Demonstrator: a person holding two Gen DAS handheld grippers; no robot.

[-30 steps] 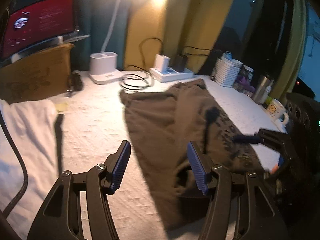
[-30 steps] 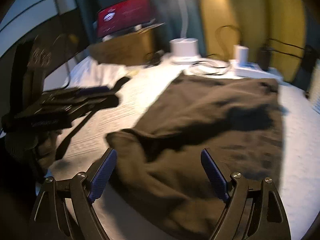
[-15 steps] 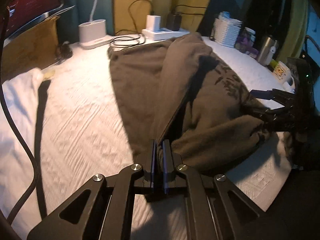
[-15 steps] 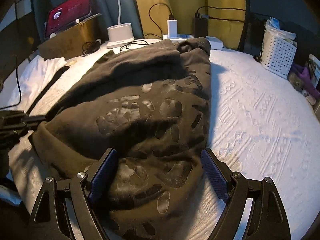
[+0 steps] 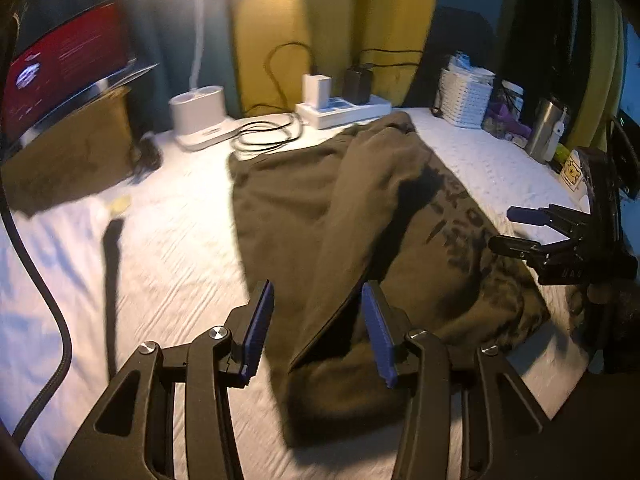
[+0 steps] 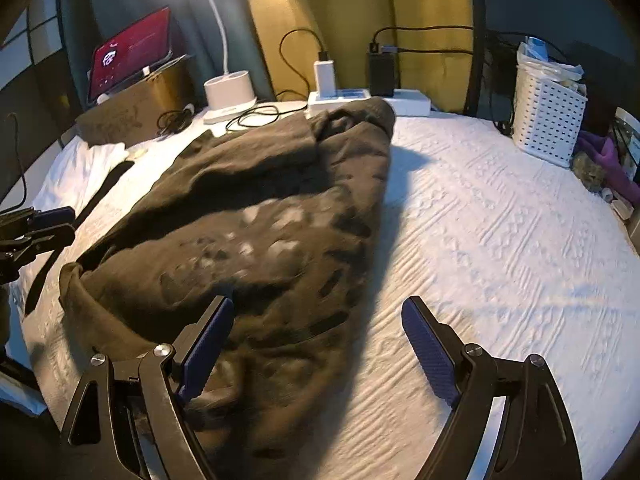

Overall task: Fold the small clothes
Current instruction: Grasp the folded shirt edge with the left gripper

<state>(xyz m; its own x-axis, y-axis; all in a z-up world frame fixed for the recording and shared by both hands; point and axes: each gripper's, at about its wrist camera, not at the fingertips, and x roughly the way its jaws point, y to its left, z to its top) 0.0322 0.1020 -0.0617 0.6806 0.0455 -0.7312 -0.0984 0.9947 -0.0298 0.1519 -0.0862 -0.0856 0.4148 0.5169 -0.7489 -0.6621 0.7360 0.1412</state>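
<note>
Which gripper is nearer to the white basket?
Right. The right gripper faces the basket across bare bedding; the left gripper is beyond the garment, on its far side.

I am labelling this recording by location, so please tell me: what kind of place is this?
Probably a home bedroom or study corner. A brown garment lies on a white textured cover, with a desk lamp, a power strip with chargers, and curtains behind.
</note>
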